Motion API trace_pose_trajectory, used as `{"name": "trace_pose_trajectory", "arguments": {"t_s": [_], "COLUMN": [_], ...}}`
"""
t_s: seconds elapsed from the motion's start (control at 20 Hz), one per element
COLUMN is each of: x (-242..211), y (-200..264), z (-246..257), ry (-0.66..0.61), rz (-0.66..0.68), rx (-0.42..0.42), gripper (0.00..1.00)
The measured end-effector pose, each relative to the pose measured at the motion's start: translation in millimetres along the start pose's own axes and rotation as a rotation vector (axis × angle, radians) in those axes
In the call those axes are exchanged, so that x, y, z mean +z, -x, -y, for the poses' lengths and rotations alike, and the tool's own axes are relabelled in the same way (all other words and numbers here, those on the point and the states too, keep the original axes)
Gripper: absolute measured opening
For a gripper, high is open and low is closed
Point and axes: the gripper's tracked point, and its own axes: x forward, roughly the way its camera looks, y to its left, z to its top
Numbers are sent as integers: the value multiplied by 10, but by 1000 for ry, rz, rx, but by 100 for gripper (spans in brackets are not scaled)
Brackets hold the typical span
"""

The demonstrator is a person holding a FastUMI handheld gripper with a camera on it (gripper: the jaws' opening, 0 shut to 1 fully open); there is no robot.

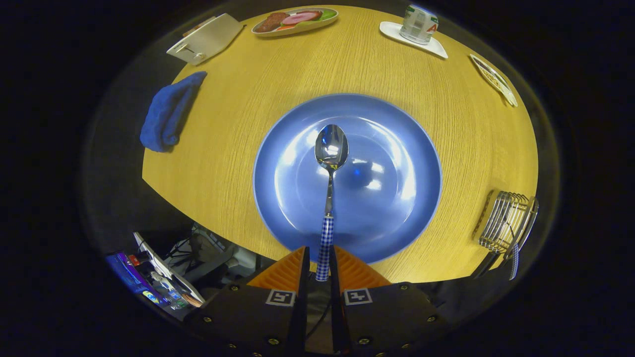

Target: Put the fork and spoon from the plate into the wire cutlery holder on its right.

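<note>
Between our gripper's (319,270) two fingers (285,270) we see the checked handle of the spoon (330,163) — the fingers stand close together with only the handle's width left between them, and both appear to press on it. From there the spoon runs straight ahead, its steel neck and bowl reaching out over the blue plate (397,208), with the bowl facing up above the plate's middle. We cannot tell whether the spoon's bowl touches the plate or hangs just above it; a dark, soft shadow lies on the plate just to the right of the bowl.

We see the plate resting on a round wooden table (233,148), just beyond the fingertips. To the right of the plate, near the table's rim, stands the wire cutlery holder (501,223); a checked handle (514,258) like the spoon's sticks out of it, though the head of that piece is hidden among the wires, so we cannot say for sure that it is the fork.

Well beyond the plate, on the far side of the table, we make out a folded blue cloth (168,111) to the left, a white napkin holder (206,37), an oval dish of food (295,21), a can on a white coaster (419,25), and a small patterned dish (493,78) — all well apart from the plate.
</note>
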Motion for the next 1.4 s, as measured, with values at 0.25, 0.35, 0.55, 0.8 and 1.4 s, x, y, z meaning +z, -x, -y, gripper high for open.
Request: {"name": "trace_pose_trajectory", "arguments": {"t_s": [0.25,0.35,0.55,0.8,1.4], "x": [-1,-19,-42,-37,47], "y": [-78,-120,-218,-249,-85], "z": [-1,35,36,39,-21], "ry": [-10,-15,-45,-51,-63], "rz": [-8,-16,-36,-45,-3], "rx": [-12,-19,-5,5,107], "gripper": [21,21,21,21,14]}}
